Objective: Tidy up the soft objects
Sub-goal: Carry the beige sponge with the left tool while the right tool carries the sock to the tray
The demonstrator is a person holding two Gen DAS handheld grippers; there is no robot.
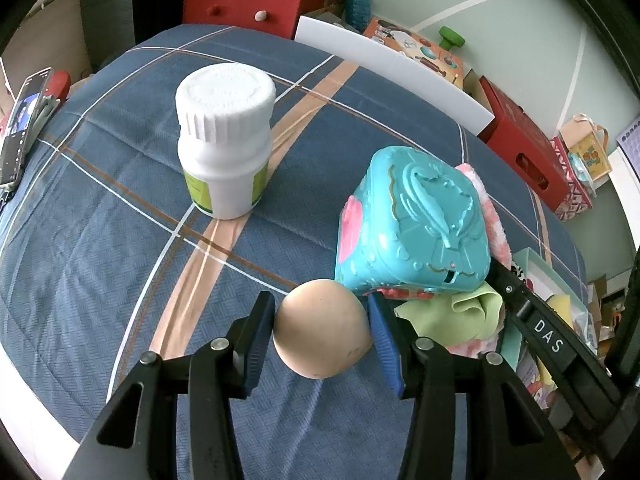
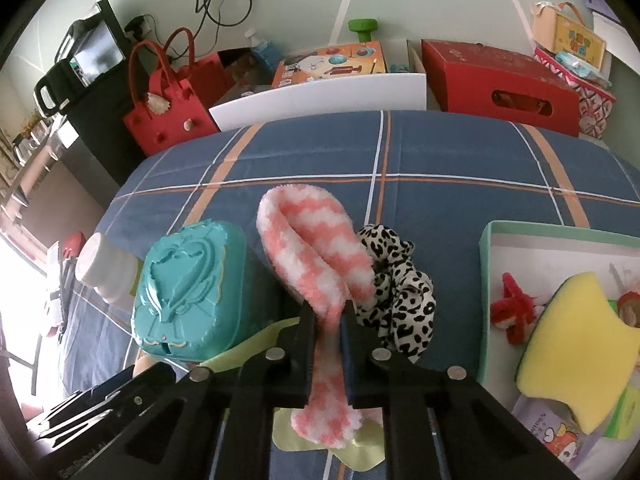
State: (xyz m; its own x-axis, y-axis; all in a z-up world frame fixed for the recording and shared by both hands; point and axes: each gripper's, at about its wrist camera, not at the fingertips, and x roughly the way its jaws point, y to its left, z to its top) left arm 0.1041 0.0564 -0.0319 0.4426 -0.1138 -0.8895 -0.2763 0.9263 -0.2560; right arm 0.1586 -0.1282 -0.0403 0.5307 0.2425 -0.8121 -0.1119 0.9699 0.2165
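My left gripper (image 1: 320,304) is shut on a beige egg-shaped ball (image 1: 320,336), its blue pads (image 1: 260,332) pressing both sides just above the blue plaid bedspread (image 1: 100,240). My right gripper (image 2: 328,312) is shut on a pink-and-white fuzzy sock (image 2: 316,240), pinched at its middle, with the looped end lying ahead on the bedspread. A leopard-print scrunchie (image 2: 404,296) lies against the sock's right side. A light green cloth (image 2: 256,344) sits under the sock and beside the ball (image 1: 460,312).
A teal plastic box (image 1: 416,220) stands just right of the ball, and a white bottle (image 1: 226,140) stands further back. A mint-rimmed tray (image 2: 486,280) at the right holds a yellow sponge (image 2: 580,344) and a red toy (image 2: 512,312). Bags and boxes line the floor beyond the bed.
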